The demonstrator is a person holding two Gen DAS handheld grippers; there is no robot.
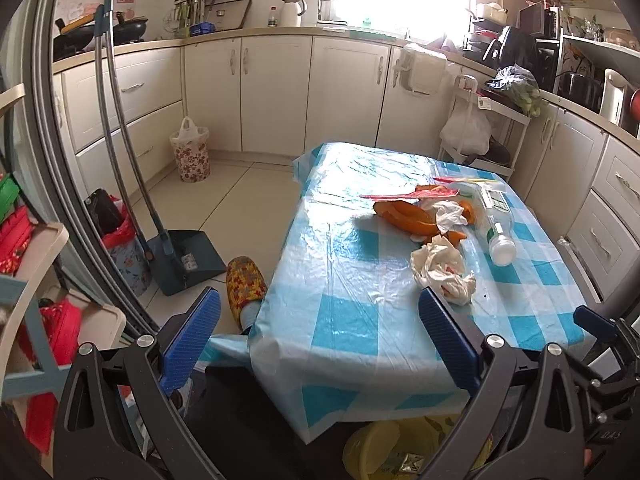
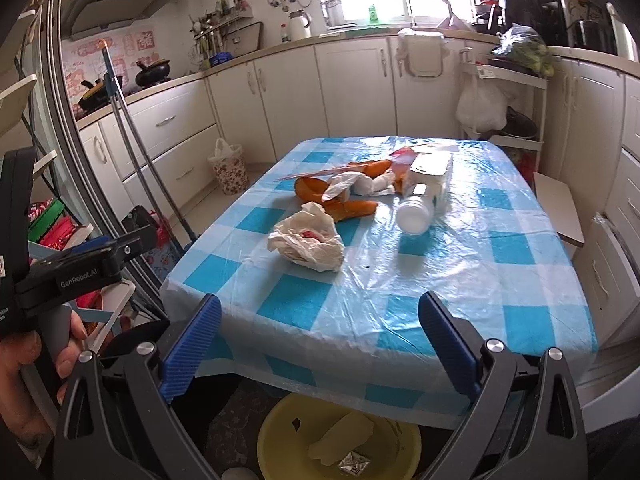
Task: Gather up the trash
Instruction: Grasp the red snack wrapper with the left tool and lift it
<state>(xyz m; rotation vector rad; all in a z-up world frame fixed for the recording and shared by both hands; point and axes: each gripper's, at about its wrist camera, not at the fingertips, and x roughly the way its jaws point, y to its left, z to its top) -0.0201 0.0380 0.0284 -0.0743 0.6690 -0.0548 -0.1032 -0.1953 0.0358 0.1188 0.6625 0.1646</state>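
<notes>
The trash lies in a loose heap on the counter [image 2: 520, 280], which wears a blue-and-white checked cloth under clear plastic. Nearest the front edge is a crumpled white tissue [image 2: 308, 242] with a red stain in its folds; in the left wrist view the same tissue [image 1: 442, 270] sits just beyond the right blue pad. Behind it lie curved orange peels [image 2: 344, 200], some touching a second wad of tissue [image 2: 360, 182]. Just beside these, to the right, a clear plastic bottle [image 2: 420, 208] lies on its side with its white cap end pointing toward the front edge; behind it a white carton [image 2: 432, 168] rests. A red wrapper [image 1: 396, 196] lies flat at the back of the heap.

Under the front edge of the counter, on the floor, stands a yellow basin [image 2: 280, 428] that already holds a pale scrap and a small foil wrapper.

The left tongs [image 1: 320, 340] are spread wide with nothing between the blue pads, held above the counter's near left corner. The right tongs [image 2: 320, 344] are also spread wide and empty, over the front edge and apart from the tissue. A hand [image 2: 36, 368] grips the handle of the left tongs at the left edge of the right wrist view.

Farther out, a foot in a patterned slipper [image 1: 246, 280] stands beside the counter, a dustpan [image 1: 192, 256] with a long handle near it, and a flowered bin [image 1: 190, 152] by the cabinets.
</notes>
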